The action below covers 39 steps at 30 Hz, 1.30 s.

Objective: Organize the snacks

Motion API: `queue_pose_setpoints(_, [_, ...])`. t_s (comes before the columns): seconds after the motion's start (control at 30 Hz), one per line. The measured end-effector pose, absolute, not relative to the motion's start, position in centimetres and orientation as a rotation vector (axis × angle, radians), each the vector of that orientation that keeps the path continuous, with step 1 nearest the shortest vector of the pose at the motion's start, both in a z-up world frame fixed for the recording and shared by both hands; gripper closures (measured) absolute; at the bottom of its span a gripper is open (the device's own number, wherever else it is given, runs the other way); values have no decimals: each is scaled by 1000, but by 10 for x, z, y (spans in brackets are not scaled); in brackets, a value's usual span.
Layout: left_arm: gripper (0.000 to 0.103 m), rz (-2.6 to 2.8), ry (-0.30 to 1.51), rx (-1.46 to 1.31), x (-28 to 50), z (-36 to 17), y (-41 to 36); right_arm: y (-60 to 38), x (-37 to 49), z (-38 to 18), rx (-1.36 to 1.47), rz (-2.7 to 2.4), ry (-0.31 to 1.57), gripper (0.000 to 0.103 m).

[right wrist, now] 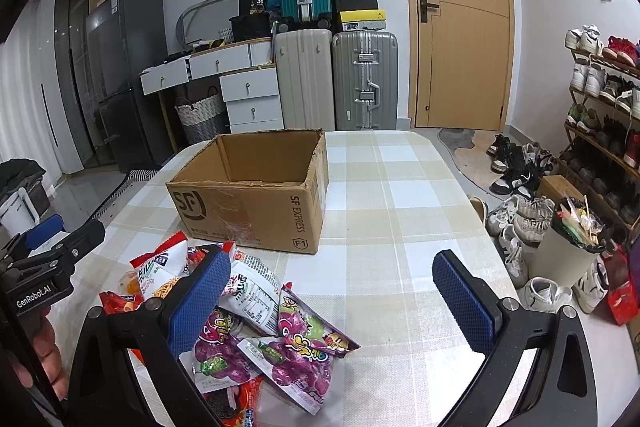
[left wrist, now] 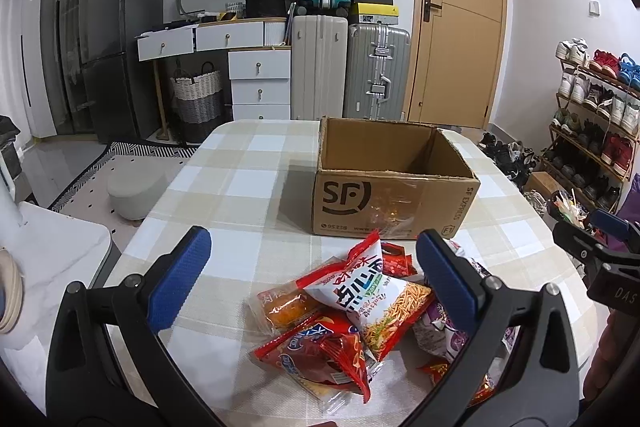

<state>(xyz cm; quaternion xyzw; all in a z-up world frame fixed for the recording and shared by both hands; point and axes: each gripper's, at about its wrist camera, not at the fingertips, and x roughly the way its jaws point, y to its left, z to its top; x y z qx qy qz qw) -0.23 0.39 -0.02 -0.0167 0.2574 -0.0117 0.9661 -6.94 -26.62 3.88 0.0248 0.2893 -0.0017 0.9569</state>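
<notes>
An open, empty SF Express cardboard box (left wrist: 394, 183) stands on the checked tablecloth; it also shows in the right wrist view (right wrist: 256, 193). A pile of snack packets lies in front of it: a white and red noodle-snack bag (left wrist: 372, 297), red packets (left wrist: 320, 351) and purple grape-candy packets (right wrist: 298, 351). My left gripper (left wrist: 314, 267) is open above the pile's near left side. My right gripper (right wrist: 332, 291) is open above the pile's right edge. Neither holds anything.
The table (right wrist: 400, 195) has rounded edges. Right of it are a bin (right wrist: 568, 247), shoes on the floor and a shoe rack (right wrist: 600, 99). Behind stand suitcases (left wrist: 344, 67), drawers, a fridge and a door. A grey stool (left wrist: 128, 193) sits at the left.
</notes>
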Motion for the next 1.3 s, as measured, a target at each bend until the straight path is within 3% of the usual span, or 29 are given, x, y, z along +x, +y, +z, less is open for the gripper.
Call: queue_pose_setpoints(1.3, [1,-27,519,-29,-5,2,3,-270,-68,35,54,-3,597,0])
